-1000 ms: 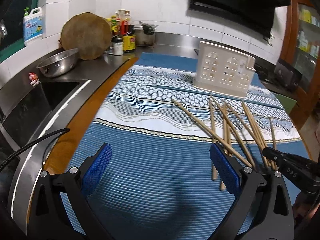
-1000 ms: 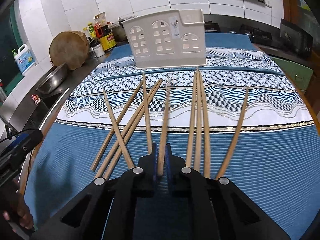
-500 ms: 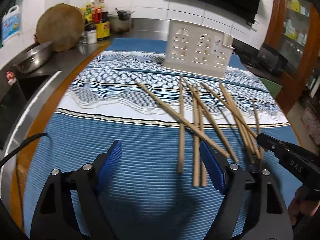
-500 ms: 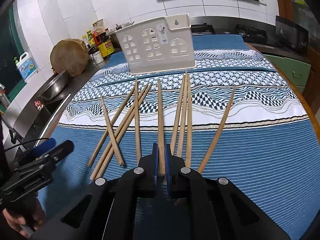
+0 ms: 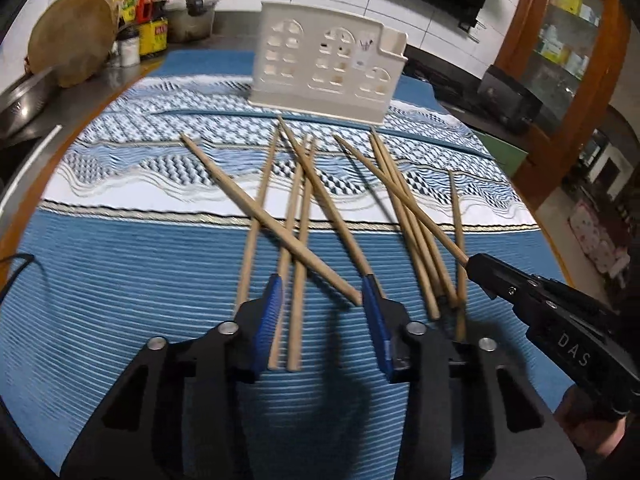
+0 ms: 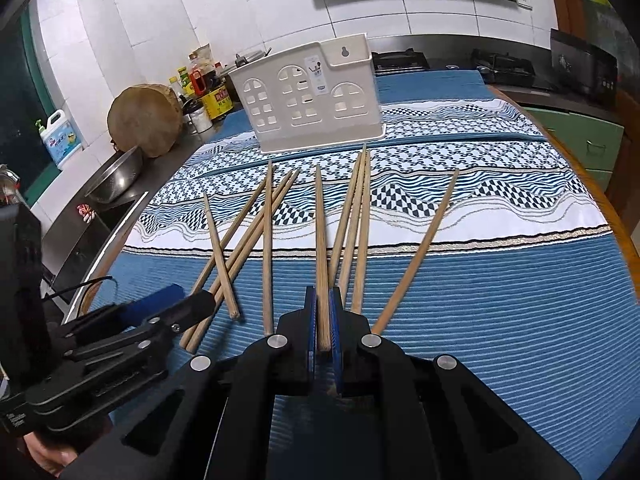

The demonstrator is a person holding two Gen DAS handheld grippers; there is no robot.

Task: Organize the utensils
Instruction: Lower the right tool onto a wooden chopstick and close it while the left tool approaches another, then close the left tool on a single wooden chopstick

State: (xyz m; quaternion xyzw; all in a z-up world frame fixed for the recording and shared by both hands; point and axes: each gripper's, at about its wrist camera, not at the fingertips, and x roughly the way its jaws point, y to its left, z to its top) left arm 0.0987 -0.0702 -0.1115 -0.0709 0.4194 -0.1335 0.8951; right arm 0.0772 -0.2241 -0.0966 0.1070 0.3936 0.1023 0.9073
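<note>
Several wooden chopsticks (image 5: 304,216) lie scattered on a blue patterned cloth (image 5: 120,280), in front of a white plastic utensil holder (image 5: 326,62) that stands upright. My left gripper (image 5: 322,292) is open, its blue pads straddling the near ends of a few chopsticks. My right gripper (image 6: 323,308) is shut on one chopstick (image 6: 320,240), which points toward the holder (image 6: 312,96). The right gripper also shows at the right of the left wrist view (image 5: 476,264), holding that chopstick (image 5: 400,196).
A round wooden board (image 6: 144,120), bottles and jars (image 6: 204,92) and a steel bowl (image 6: 114,174) stand on the counter at the left, beside a sink. A wooden cabinet (image 5: 568,60) is at the right. The cloth (image 6: 500,320) covers the table.
My left gripper has moved right and forward over the chopstick ends and its jaws have narrowed. My right gripper still holds its chopstick and has lifted slightly.
</note>
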